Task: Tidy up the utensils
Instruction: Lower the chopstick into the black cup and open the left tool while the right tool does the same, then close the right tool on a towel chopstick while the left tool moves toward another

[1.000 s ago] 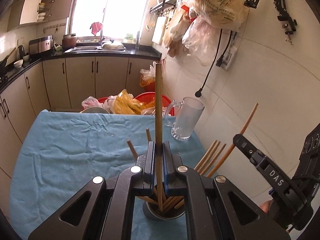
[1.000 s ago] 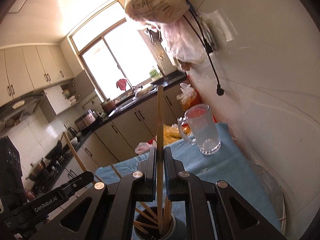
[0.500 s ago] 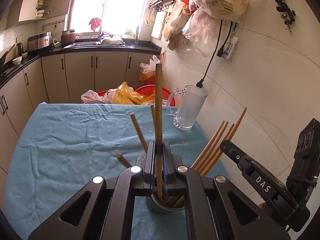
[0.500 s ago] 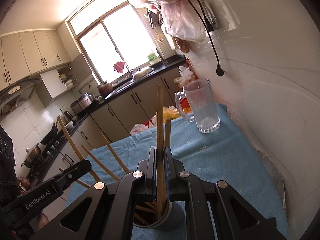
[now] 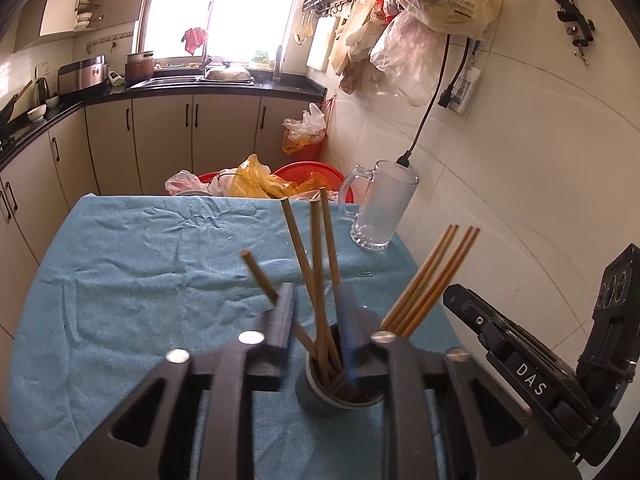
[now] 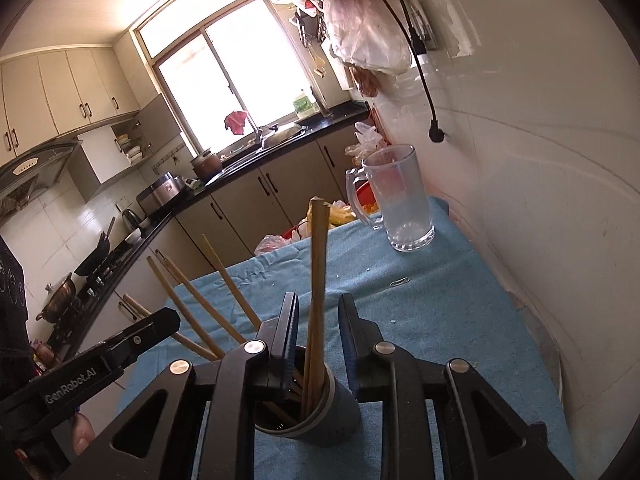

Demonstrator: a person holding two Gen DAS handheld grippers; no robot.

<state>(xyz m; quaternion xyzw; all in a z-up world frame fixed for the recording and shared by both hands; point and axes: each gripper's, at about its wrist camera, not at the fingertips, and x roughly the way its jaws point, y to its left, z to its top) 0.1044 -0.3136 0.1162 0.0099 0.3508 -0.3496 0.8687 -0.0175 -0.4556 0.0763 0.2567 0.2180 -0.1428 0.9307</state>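
- Left gripper (image 5: 316,320) and right gripper (image 6: 319,326): jaws opening, pads clear of the wooden chopsticks (image 6: 316,280) at lower centre
- Chopsticks should settle inside the grey round cup (image 6: 328,412) before the grippers lift straight away

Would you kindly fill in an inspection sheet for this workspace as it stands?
Surface: blue cloth over the table, wrinkled.
Job's things: chopsticks standing in a grey cup.
Clutter: glass mug; paper clip.
Grippers: left gripper and right gripper both opening, pads clear of the chopsticks between them.
Cables: black plug lead hanging on the wall.
Surroundings: kitchen cabinets, sink, window; plastic bags hung above.
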